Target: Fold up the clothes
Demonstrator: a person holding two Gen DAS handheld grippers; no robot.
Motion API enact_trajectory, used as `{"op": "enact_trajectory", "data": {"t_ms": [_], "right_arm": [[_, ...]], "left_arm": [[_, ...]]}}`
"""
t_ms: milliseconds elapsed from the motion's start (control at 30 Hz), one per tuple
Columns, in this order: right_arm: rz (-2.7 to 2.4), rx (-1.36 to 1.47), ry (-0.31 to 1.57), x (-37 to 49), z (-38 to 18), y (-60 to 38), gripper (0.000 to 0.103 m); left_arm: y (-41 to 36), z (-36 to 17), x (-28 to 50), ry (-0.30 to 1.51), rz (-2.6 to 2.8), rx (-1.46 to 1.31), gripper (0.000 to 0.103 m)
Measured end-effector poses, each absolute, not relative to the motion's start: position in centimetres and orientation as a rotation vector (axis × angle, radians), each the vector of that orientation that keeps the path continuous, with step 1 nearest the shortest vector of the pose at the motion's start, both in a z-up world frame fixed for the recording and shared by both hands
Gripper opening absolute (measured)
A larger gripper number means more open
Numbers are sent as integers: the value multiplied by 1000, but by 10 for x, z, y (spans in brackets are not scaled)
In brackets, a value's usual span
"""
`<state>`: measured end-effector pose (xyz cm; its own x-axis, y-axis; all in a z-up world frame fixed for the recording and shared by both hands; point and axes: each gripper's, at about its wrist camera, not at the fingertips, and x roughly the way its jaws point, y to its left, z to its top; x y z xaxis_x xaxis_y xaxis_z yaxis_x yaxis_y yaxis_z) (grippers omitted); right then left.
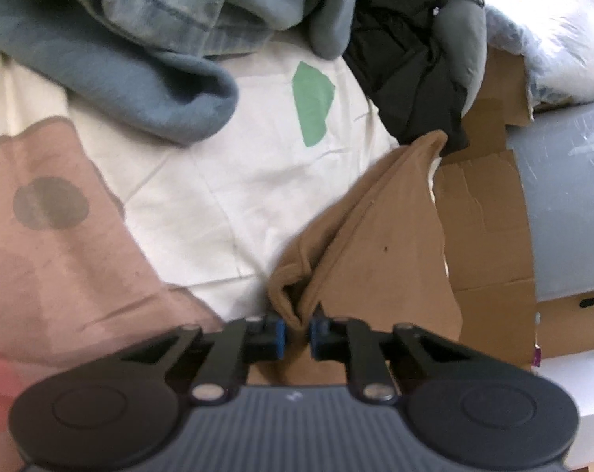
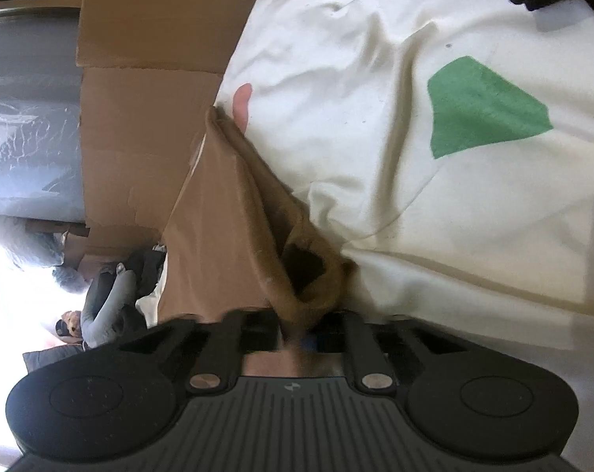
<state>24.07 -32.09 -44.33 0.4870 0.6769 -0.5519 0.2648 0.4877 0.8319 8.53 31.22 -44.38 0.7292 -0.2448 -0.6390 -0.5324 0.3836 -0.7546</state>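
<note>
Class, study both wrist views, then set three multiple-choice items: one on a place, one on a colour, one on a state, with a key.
1. Where does the green patch lie?
A. on the white sheet
B. on the cardboard
C. on the pink cloth

2. What colour is the cloth that both tools hold?
A. blue
B. tan
C. black

3. How is the left tool?
A. wide open, empty
B. shut on the tan cloth
C. resting on the blue blanket

Key: 1 A, the patch is printed amid white fabric; 2 B, the tan cloth also runs into the right tool; 3 B, blue pads pinch its fold.
</note>
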Motion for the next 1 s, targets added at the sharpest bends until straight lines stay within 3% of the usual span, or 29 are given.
{"op": "enact_trajectory", "data": {"t_ms": [400,1000], "right_arm": [[218,1109,1012,235,-391,-343,1],[77,1055,1079,180,-372,-391,1]], "left_arm": [[313,-406,83,799,206,-1221,7],[291,-397,57,902,150,-1204,7]]}}
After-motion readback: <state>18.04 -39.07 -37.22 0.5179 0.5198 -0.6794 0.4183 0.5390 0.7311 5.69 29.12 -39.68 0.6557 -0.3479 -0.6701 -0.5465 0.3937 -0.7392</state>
